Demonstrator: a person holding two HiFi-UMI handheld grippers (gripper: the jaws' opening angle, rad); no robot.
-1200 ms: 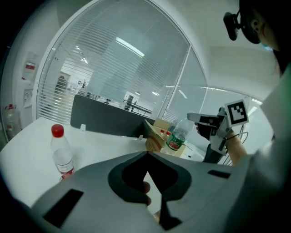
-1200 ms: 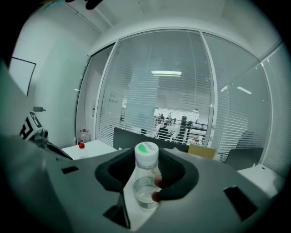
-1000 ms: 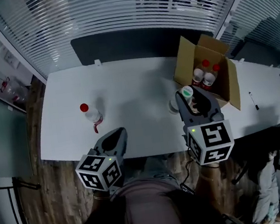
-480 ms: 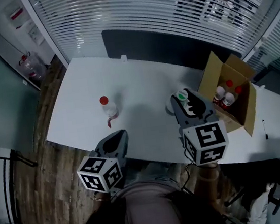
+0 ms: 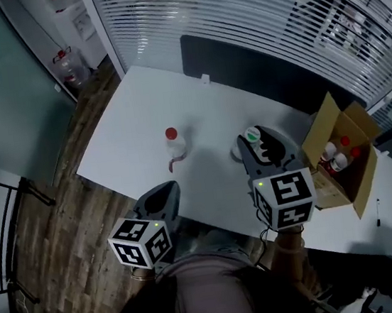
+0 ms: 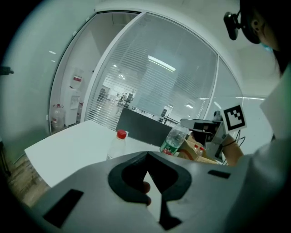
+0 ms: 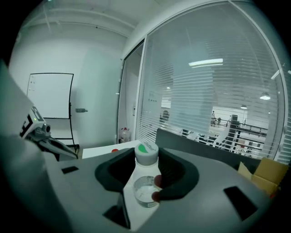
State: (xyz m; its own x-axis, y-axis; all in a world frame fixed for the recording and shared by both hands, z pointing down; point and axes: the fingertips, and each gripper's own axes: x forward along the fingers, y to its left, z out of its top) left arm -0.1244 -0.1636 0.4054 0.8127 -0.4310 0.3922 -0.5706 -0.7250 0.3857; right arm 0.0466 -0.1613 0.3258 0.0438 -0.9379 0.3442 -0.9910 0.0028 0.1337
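My right gripper is shut on a clear bottle with a green-topped cap, held upright above the white table. In the right gripper view, that bottle stands between the jaws of the right gripper. A red-capped bottle stands alone on the table to its left. My left gripper hangs at the table's near edge, shut and empty. In the left gripper view, the left gripper points past the red-capped bottle toward the held bottle.
An open cardboard box with red-capped bottles inside sits at the table's right end. A dark screen runs along the far edge before a blind-covered glass wall. Wooden floor lies left of the table. A whiteboard stands on the far wall.
Both grippers and the head have swung left. The red-capped bottle now sits near the middle of the left gripper view. The right gripper still holds the green-capped bottle.
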